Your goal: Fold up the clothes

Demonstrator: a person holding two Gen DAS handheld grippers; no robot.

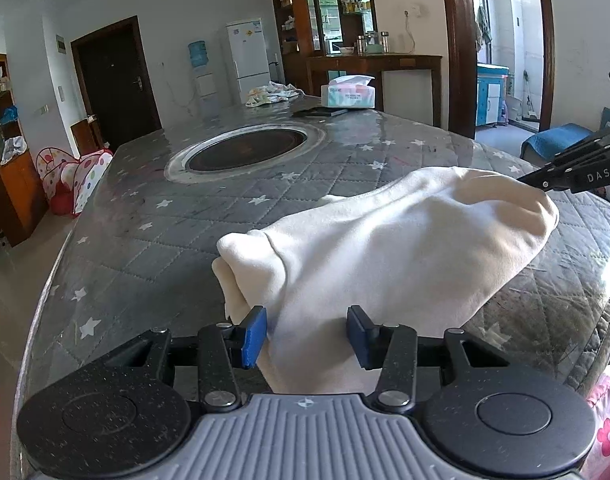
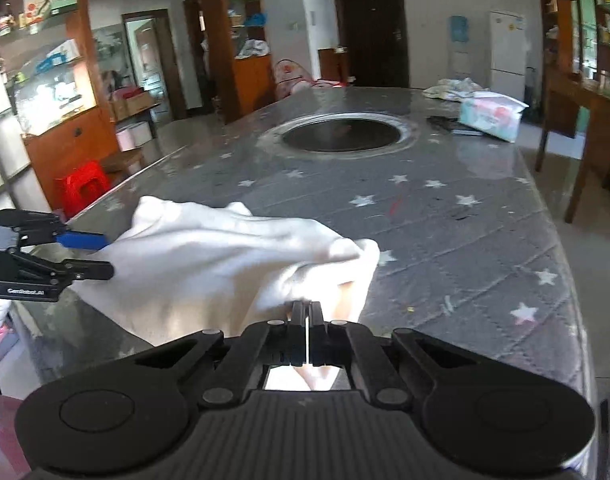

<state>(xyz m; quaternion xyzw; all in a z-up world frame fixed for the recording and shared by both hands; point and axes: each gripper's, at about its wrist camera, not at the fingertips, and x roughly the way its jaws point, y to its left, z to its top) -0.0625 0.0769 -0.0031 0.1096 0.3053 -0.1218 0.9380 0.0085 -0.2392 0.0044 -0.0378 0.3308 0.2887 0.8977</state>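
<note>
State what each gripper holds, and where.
Right gripper: shut on the white garment's edge. Left gripper: fingers open around the garment's other end, not pinching.

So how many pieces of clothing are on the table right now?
2. A white garment lies at the near edge between both claws. A crumpled patterned piece sits at the far end beside the tissue pack; that heap may hide more.
</note>
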